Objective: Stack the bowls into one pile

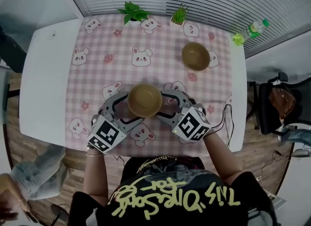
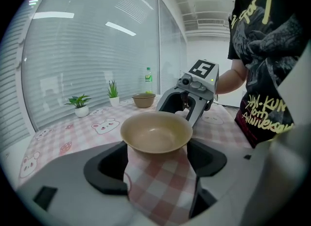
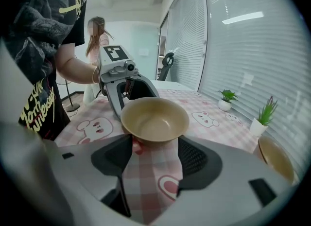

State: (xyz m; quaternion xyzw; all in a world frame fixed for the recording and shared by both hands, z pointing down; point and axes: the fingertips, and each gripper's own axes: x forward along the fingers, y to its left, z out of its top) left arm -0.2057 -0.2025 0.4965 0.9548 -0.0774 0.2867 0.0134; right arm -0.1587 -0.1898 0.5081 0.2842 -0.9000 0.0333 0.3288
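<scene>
A tan bowl (image 1: pixel 145 100) stands near the front of the pink checked tablecloth (image 1: pixel 155 69), with both grippers straddling it from opposite sides. My left gripper (image 1: pixel 127 111) comes in from the left. In the left gripper view the bowl (image 2: pixel 156 131) lies between its wide-spread jaws (image 2: pixel 158 156), and I see no firm press. My right gripper (image 1: pixel 165 106) comes in from the right; in the right gripper view its pads (image 3: pixel 154 147) sit against the bowl's (image 3: pixel 154 118) sides. A second tan bowl (image 1: pixel 196 56) stands alone toward the far right.
Two small potted plants (image 1: pixel 132 12) (image 1: pixel 179 15) stand at the table's far edge, and a green bottle (image 1: pixel 252 29) at its far right corner. A cable (image 1: pixel 226 118) hangs off the right front edge. A chair (image 1: pixel 272 104) stands to the right, and a person (image 3: pixel 97 50) beyond the table.
</scene>
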